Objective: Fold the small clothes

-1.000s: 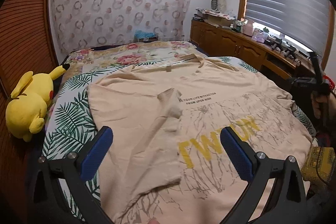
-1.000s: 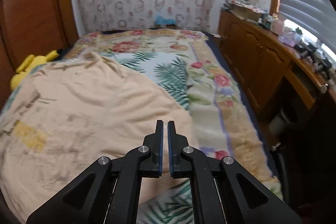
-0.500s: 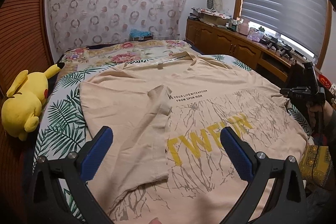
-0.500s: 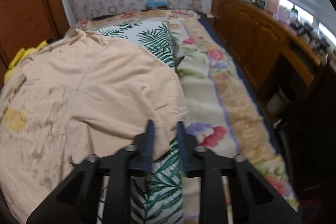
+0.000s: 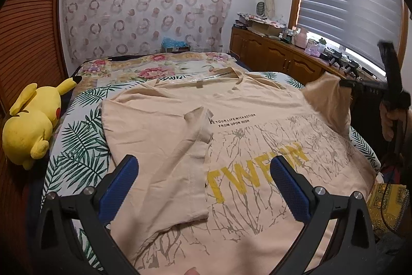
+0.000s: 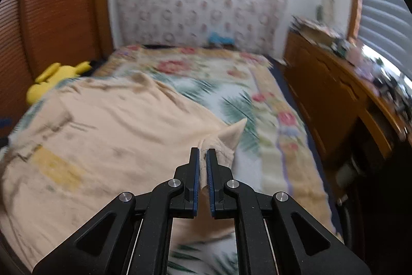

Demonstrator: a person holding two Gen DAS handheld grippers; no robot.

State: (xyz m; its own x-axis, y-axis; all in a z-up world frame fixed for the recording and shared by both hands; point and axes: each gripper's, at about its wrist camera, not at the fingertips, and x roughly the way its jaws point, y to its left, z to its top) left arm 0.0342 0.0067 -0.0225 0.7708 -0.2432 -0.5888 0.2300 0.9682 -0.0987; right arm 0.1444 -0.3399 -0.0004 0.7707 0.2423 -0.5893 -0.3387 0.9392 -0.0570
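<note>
Nearest my left camera: left gripper splayed wide, holding nothing, hovering over the shirt's lower half.
T-shirt location: beige T-shirt lies print-up on the bed; left sleeve already folded onto the chest.
Right gripper: right gripper nearly closed, right sleeve pinched between its pads and lifted off the bed; I judge this the sleeve-fold step.
Handling: I expect thin, limp, light cotton; it will sag and drag. I'd hold at the sleeve hem or shoulder seam, not mid-panel.
Risk: pulling may shift the folded left side.
Far: yellow plush beside the shirt, not touching; cabinet under the window.
</note>
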